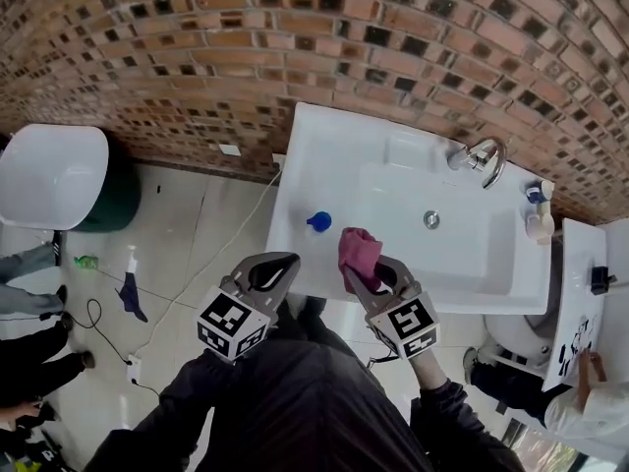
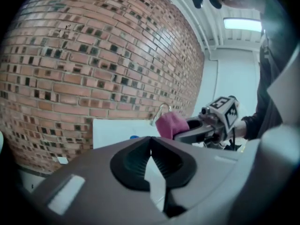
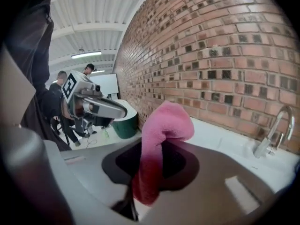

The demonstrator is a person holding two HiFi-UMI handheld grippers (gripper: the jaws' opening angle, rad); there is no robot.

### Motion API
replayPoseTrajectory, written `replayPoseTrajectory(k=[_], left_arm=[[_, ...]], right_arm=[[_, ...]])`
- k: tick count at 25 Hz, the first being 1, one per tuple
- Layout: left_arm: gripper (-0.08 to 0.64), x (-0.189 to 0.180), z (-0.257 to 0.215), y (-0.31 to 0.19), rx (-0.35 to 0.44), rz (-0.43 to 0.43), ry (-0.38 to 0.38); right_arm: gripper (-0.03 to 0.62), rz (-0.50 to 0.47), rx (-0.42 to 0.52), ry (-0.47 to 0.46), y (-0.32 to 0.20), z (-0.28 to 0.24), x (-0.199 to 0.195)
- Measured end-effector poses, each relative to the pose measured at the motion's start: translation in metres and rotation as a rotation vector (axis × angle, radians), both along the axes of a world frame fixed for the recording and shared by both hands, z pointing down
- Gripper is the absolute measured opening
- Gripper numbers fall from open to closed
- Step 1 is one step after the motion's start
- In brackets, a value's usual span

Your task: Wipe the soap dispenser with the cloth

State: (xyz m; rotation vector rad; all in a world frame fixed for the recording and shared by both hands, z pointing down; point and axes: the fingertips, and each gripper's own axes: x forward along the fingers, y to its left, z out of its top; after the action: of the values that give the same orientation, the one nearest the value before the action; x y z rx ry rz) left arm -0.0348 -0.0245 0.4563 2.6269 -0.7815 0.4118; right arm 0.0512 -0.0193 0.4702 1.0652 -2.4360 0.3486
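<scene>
The soap dispenser, seen from above as a blue pump top point(image 1: 318, 221), stands on the left rim of the white sink point(image 1: 324, 155); a sliver of its blue top point(image 2: 134, 137) shows in the left gripper view. A pink cloth point(image 1: 359, 252) point(image 3: 161, 135) sticks up from my right gripper point(image 1: 358, 279) point(image 3: 154, 156), which is shut on it just right of the dispenser, at the sink's front edge. My left gripper point(image 1: 280, 262) point(image 2: 151, 150) is shut with nothing in it, near the sink's front left corner, below the dispenser. The cloth point(image 2: 171, 124) also shows in the left gripper view.
A chrome faucet point(image 1: 484, 157) point(image 3: 276, 130) rises at the sink's back right, and small bottles point(image 1: 537, 216) stand on its right rim. A brick wall point(image 1: 295, 37) runs behind. A green bin with a white lid point(image 1: 54, 175) stands left. People stand at the left and lower right.
</scene>
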Motion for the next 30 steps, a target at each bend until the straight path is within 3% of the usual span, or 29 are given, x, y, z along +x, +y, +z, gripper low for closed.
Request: replayPoseTrajectory(k=[4,11,15,21,24,27,30], left_arm=[[-0.018,-0.007,0.004,-0.02,-0.004,-0.022,-0.004],[-0.018,-0.015,0.0,-0.033,0.011,-0.021,0.008],[-0.018,-0.015,-0.002,-0.034,0.016,-0.012,0.012],[-0.018,-0.012,0.0,-0.035,0.016,0.0,0.005],[-0.018,-0.007,0.0,-0.042,0.032,0.026,-0.015],[-0.018,0.004,-0.002,-0.052,0.055,0.066,-0.039],[-0.018,0.015,0.0,-0.066,0.071,0.101,-0.061]], right_arm=[[0.086,-0.138,-0.018,0.184,-0.051,0.012,-0.011],[0.086,-0.423,-0.014,0.634,-0.076,0.028,-0.034],[0.086,-0.515,-0.024,0.745,-0.064,0.041,-0.045],[0.086,-0.542,0.009,0.72,-0.045,0.041,-0.057],[0.086,-0.481,0.03,0.662,-0.049,0.033,-0.055],[0.086,-0.307,0.013,0.468,-0.057,0.011,-0.036],[0.086,-0.088,-0.085,0.189,-0.053,0.015,-0.009]])
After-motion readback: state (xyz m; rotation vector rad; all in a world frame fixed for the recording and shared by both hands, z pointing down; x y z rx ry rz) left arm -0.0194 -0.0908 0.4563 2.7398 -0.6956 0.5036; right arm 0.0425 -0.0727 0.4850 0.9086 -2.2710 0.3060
